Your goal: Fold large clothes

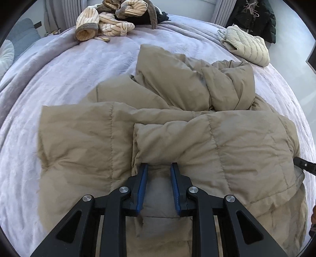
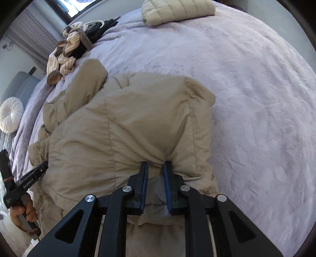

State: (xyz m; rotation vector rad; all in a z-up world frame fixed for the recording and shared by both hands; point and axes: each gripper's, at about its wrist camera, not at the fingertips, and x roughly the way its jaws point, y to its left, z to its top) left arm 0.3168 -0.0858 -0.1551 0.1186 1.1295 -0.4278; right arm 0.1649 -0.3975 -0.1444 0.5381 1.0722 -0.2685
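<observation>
A large tan puffer jacket point(image 1: 177, 126) lies on the lilac bed cover point(image 1: 75, 65), partly folded, with its sleeves bunched at the far end. My left gripper point(image 1: 159, 165) is shut on the jacket's near hem, with a fold of fabric pinched between the blue pads. My right gripper point(image 2: 156, 164) is shut on the jacket point(image 2: 122, 126) at its hem, further to the right, and the fabric puckers at the fingertips. The right gripper's tip shows at the right edge of the left wrist view point(image 1: 304, 165). The left gripper and the hand holding it show at the left in the right wrist view point(image 2: 25, 183).
A folded cream puffer jacket point(image 1: 246, 45) lies at the bed's far right corner. A heap of striped cream and dark clothes point(image 1: 116, 17) lies at the far edge. A round white cushion point(image 2: 10, 115) and a blue headboard are at one side. Curtains and hung dark coats stand beyond.
</observation>
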